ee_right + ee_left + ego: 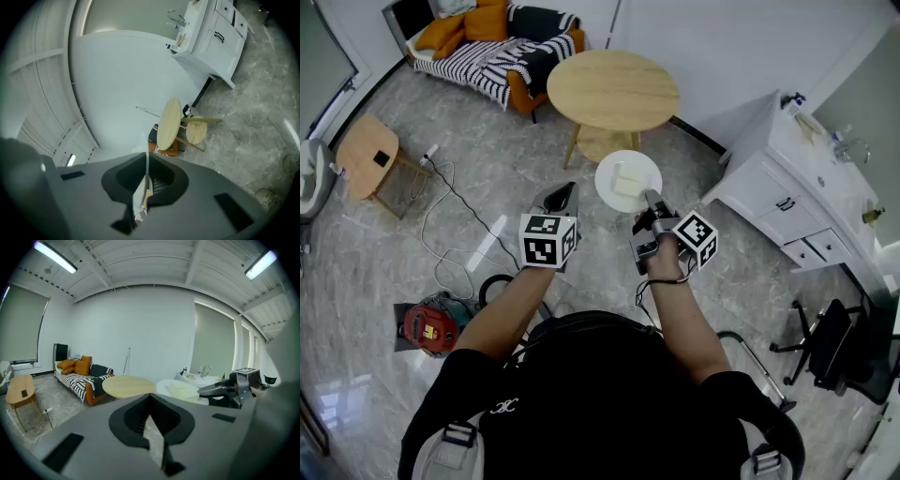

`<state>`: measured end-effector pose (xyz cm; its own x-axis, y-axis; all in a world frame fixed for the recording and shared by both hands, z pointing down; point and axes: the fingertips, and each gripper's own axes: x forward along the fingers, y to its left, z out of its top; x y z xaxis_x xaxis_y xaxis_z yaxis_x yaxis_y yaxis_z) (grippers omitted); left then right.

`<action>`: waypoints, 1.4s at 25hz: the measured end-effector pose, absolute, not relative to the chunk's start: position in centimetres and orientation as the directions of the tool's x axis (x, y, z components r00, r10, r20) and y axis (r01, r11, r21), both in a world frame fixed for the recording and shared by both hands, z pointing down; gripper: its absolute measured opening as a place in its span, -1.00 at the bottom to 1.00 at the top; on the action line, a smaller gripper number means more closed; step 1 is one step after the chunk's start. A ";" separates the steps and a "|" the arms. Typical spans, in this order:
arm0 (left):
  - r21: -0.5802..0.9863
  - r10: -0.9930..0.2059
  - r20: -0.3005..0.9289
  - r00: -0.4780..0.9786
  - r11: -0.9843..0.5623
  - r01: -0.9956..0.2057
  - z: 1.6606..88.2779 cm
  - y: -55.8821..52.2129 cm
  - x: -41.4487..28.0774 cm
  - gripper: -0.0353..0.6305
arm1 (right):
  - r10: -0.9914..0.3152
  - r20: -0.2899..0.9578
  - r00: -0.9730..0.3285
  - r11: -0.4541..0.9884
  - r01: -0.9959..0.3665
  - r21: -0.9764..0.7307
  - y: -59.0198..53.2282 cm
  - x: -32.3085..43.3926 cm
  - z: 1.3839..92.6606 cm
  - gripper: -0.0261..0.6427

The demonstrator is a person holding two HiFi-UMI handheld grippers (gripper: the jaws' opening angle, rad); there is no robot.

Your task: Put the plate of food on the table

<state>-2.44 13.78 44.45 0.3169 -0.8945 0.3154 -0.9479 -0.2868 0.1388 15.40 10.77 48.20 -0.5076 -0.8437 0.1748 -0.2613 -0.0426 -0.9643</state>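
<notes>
In the head view my right gripper (649,200) is shut on the near rim of a white plate (606,178) carrying a pale slab of food (629,178). The plate hangs level over the floor, just short of the round wooden table (612,89). In the right gripper view the plate (146,157) shows edge-on between the jaws of the right gripper (144,185), with the table (168,124) ahead. My left gripper (562,195) is shut and empty, left of the plate. The left gripper view shows the plate (164,384), the food (180,390) and the table (127,385).
A sofa with a striped blanket (502,52) stands behind the table. A small wooden side table (367,155) is at the left, with cables (450,234) and a red device (429,328) on the floor. A white sink cabinet (787,178) and an office chair (830,342) are on the right.
</notes>
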 end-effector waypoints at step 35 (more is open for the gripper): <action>0.147 -0.867 0.288 0.407 -0.380 -0.913 45.0 13.8 -6.8 -0.87 | -0.888 0.167 -0.429 -0.089 -0.195 -0.977 12.9 11.6 48.1 -0.87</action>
